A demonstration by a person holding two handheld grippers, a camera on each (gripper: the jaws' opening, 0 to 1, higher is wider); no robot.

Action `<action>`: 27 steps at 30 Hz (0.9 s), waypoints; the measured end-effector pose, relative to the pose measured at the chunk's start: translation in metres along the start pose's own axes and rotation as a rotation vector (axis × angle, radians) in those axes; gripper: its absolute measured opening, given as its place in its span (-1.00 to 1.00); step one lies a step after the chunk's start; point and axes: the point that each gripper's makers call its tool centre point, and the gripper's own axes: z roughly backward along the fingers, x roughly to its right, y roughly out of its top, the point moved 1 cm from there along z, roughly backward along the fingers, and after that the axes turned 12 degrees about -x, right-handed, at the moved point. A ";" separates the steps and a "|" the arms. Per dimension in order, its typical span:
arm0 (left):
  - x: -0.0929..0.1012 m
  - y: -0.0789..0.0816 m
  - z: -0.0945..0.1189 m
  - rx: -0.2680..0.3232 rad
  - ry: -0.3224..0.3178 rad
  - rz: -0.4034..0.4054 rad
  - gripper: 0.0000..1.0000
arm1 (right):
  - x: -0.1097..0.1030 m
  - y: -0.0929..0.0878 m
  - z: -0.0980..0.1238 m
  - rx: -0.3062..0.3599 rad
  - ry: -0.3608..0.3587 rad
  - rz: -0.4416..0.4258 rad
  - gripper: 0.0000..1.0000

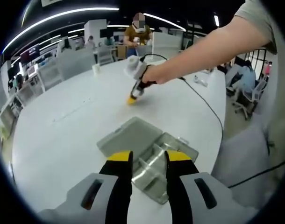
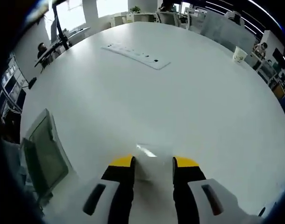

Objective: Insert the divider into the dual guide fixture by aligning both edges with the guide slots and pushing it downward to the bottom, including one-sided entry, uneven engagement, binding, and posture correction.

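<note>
— Both grippers parted? Left gripper (image 1: 149, 158) hovering apart over fixture (image 1: 147, 156) on tabletop (image 1: 63, 135).
— Right gripper (image 2: 153, 162) straddling clear divider (image 2: 149, 154), lying flat, beyond fixture; grip unclear.

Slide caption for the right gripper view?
Right gripper straddles a clear divider on the white table, fixture off to one side.

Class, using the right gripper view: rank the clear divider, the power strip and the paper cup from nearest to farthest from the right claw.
1. Clear divider, lying flat on the table just ahead of the right claw, between its tips.
2. Power strip, far across the table, slightly left.
3. Paper cup, at the far right edge; plainly farther than the divider, close to the strip's range.
</note>
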 end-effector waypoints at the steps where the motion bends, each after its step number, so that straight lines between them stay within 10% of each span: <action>1: 0.000 0.000 0.000 0.000 0.000 0.000 -0.49 | 0.001 0.000 0.000 -0.005 0.002 0.002 -0.44; 27: 0.003 0.003 0.002 0.012 -0.006 -0.003 -0.49 | -0.004 -0.026 0.003 -0.239 0.024 0.005 -0.34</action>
